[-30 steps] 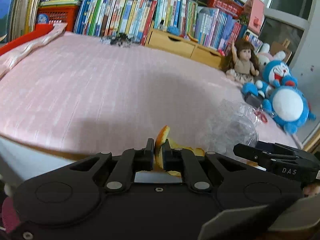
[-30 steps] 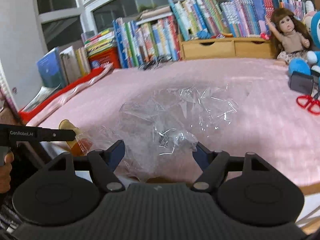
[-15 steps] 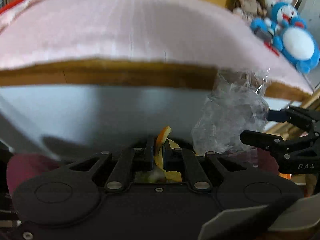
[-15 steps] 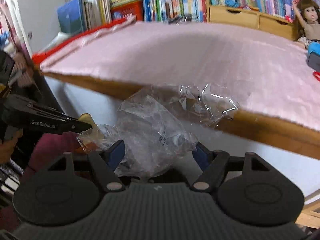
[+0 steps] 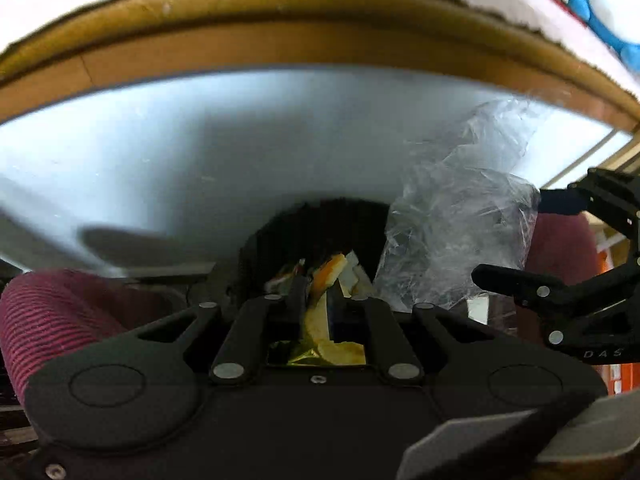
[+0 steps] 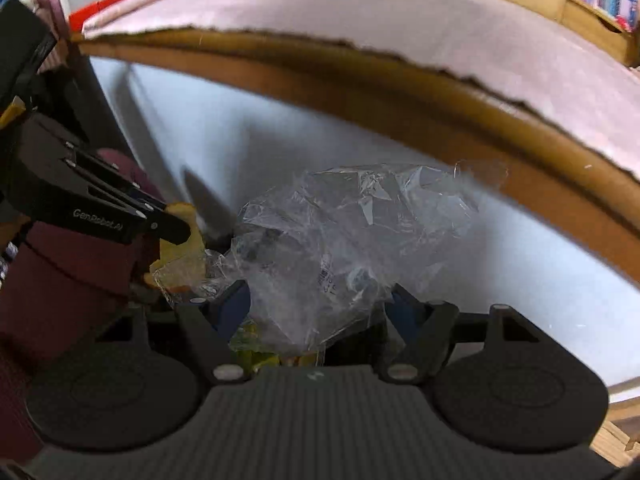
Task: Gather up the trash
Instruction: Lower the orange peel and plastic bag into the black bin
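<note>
Currently my left gripper [image 5: 323,292] clamps an orange peel strip [image 5: 320,312] between nearly closed jaws, pointing steeply down at a dark bin opening [image 5: 320,228] below the table edge [image 5: 320,48]. My right gripper [image 6: 320,304] holds a crumpled clear plastic bag [image 6: 340,240] between wide-set jaws, both pads pressing its sides, just beside the peel.

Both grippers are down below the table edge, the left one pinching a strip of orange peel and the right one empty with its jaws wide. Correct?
Not quite: the right gripper isn't empty; the right wrist view shows crumpled clear plastic wrap between its jaws. The left gripper does pinch the orange peel strip.
</note>
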`<state>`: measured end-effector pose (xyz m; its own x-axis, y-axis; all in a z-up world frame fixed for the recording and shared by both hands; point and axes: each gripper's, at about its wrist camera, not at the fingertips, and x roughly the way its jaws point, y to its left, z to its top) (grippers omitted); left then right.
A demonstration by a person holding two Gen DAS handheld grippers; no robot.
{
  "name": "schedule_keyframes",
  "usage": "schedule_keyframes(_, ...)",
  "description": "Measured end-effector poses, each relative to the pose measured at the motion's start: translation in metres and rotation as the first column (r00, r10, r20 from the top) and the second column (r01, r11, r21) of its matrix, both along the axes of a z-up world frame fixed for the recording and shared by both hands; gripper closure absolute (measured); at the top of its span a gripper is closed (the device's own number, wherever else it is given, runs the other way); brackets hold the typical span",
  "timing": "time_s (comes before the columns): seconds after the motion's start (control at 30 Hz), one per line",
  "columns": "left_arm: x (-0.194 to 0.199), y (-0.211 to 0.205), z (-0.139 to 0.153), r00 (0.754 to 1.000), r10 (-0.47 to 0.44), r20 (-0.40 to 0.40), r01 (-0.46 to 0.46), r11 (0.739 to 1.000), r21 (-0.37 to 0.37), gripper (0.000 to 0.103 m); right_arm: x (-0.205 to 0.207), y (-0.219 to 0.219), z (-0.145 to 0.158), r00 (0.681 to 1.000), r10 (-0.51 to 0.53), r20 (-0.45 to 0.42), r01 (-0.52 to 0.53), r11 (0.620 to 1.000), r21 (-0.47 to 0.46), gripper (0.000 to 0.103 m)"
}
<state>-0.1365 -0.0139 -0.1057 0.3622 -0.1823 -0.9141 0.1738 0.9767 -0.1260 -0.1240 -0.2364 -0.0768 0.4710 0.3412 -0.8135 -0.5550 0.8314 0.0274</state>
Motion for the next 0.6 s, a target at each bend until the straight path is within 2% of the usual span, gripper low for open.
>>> schedule_keyframes(0.6, 0.033, -0.019, -0.066, 0.989, -0.020, -0.148, 0.029, 0.998, 0.056, 0.093, 0.039, 0.023, -0.055, 0.984, 0.085, -0.155, -0.096, 0.993, -0.068, 0.026)
